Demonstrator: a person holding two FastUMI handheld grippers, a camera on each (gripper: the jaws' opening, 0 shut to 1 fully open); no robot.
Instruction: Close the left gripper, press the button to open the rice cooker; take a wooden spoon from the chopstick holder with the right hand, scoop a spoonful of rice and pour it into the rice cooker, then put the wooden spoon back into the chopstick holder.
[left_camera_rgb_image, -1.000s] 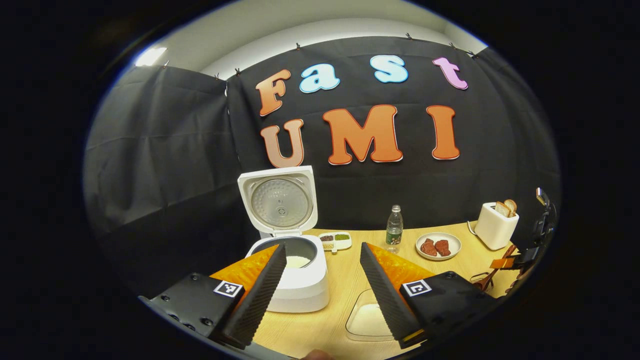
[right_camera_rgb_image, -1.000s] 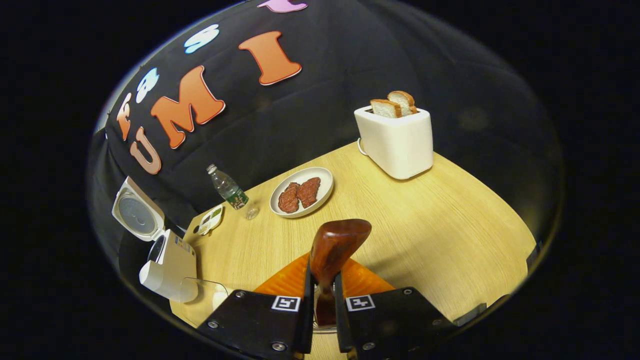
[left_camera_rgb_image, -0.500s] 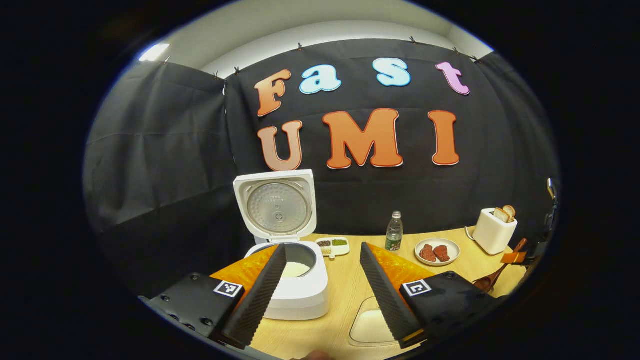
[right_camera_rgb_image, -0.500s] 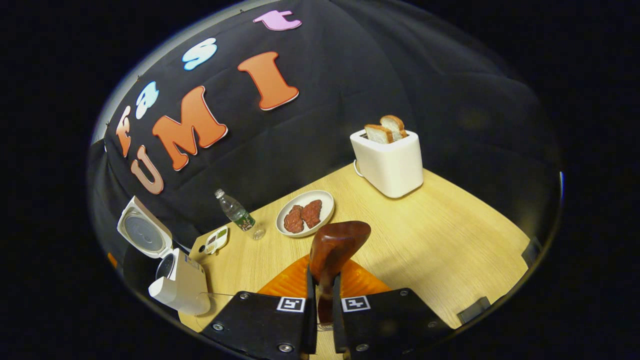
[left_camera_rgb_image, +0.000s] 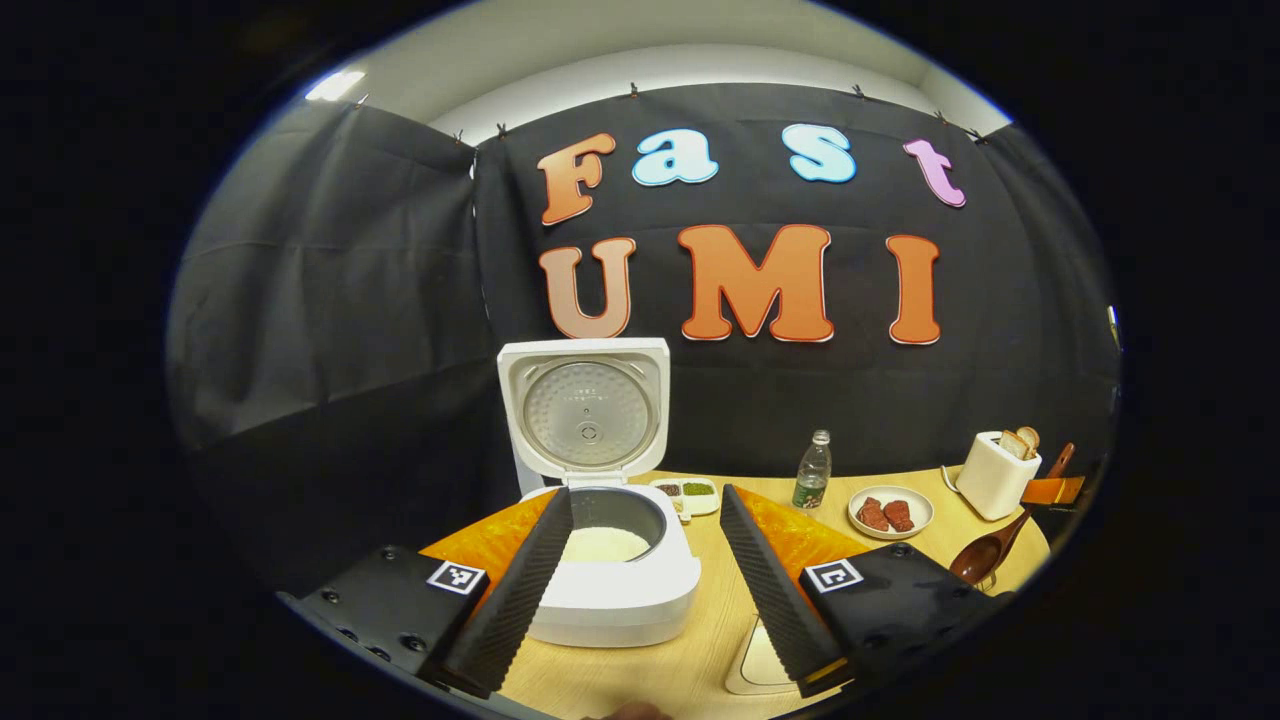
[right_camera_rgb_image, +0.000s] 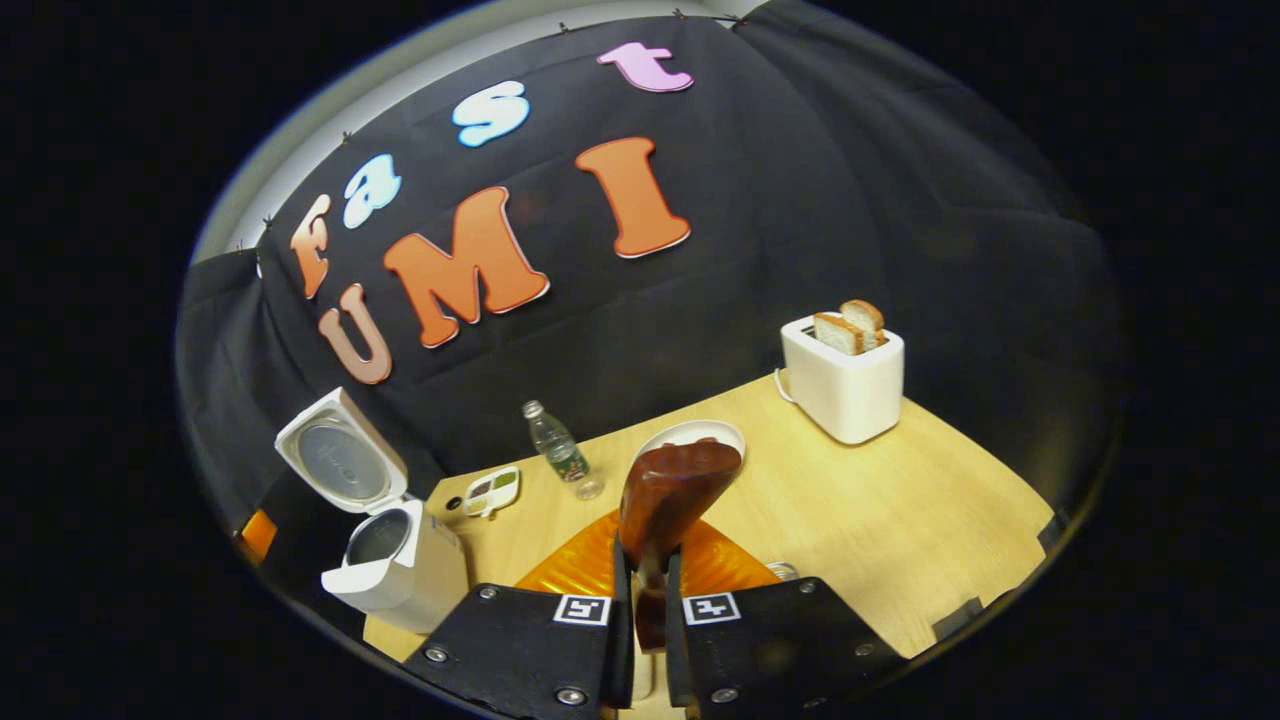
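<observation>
With the cooker (left_camera_rgb_image: 610, 560) lid up and rice in the pot, the right gripper (right_camera_rgb_image: 648, 610) pinches the spoon (right_camera_rgb_image: 668, 495) above the table, the left gripper (left_camera_rgb_image: 640, 590) gapes idle, and returning the spoon probably comes next, needing the holder located.

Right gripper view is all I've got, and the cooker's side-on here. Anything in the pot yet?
Observer: Yes. The left gripper view looks down into the open rice cooker, and white rice lies in the bottom of its inner pot.
Operator: And the left gripper, what state?
Observer: The left gripper is open, with its fingers spread wide just in front of the cooker and nothing between them.
</observation>
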